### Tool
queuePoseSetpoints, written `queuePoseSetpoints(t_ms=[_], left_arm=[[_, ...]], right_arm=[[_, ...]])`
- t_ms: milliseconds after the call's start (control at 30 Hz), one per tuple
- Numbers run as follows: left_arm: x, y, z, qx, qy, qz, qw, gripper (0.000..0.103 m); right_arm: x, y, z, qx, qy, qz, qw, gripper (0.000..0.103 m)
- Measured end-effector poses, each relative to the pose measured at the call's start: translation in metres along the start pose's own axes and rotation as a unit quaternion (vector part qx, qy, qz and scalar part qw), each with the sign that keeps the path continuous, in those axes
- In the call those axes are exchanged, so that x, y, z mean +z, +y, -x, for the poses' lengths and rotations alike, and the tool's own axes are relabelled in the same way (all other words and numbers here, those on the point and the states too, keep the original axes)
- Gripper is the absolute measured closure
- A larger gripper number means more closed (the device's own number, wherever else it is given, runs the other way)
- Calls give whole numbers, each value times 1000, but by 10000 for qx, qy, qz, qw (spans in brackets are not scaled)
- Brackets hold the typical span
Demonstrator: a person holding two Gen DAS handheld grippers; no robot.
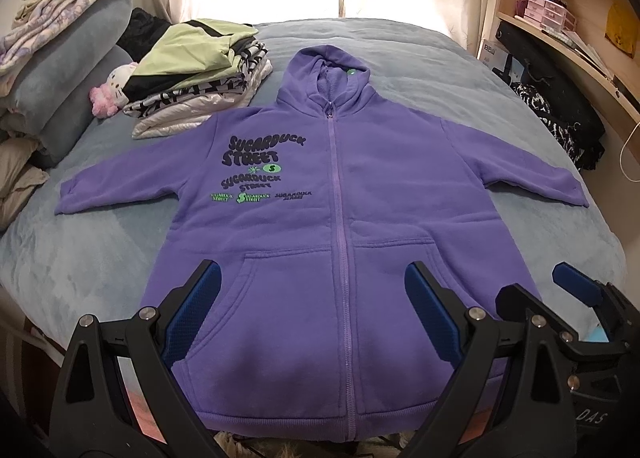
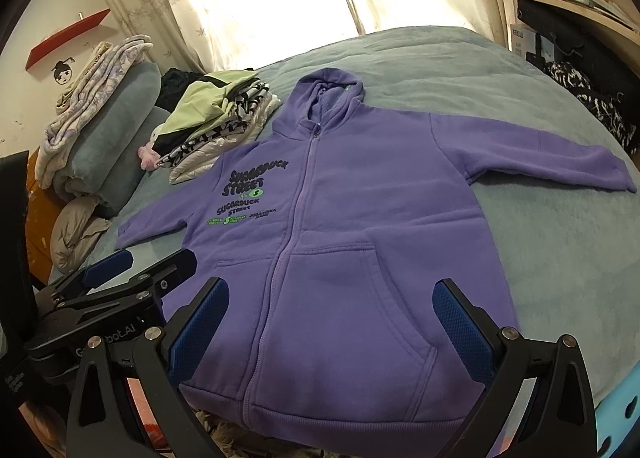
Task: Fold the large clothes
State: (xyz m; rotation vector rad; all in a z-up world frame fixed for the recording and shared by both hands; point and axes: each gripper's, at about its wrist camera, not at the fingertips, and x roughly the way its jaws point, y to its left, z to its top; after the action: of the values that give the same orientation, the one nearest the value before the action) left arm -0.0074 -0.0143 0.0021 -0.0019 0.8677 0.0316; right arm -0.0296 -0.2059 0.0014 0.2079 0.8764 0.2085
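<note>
While hoodie (image 1: 344, 218) lies flat on bed (image 1: 100, 258), both jaws gape.

- The bed (image 1: 440, 58) wears a grey-blue fleecy cover, spread smooth.
- Flat across its middle lies a purple zip hoodie (image 1: 340, 198), front up, zipped, both sleeves out wide, hood toward the window.
- Just left of the hood sits a stack of folded clothes (image 1: 200, 74), pale green on top.
- Rolled grey bedding (image 1: 72, 70) is piled along the left edge.
</note>
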Motion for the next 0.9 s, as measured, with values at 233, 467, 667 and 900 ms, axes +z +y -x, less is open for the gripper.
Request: queuePoseSetpoints(t_ms=[233, 467, 667, 900], left_arm=[[17, -16, 6, 51, -158, -249, 9996, 11], [51, -31, 15, -175, -421, -350, 9983, 11], [100, -58, 33, -241, -801, -455, 9955, 11], [177, -95, 58, -401, -1473, -233, 9880, 11]], right_arm=[[18, -8, 9, 7, -255, 90, 9996, 0], [54, -35, 24, 84, -441, -30, 9990, 0], [109, -73, 49, -319, -748, -8, 9967, 0], [189, -143, 90, -1220, -1449, -26, 9819, 0]])
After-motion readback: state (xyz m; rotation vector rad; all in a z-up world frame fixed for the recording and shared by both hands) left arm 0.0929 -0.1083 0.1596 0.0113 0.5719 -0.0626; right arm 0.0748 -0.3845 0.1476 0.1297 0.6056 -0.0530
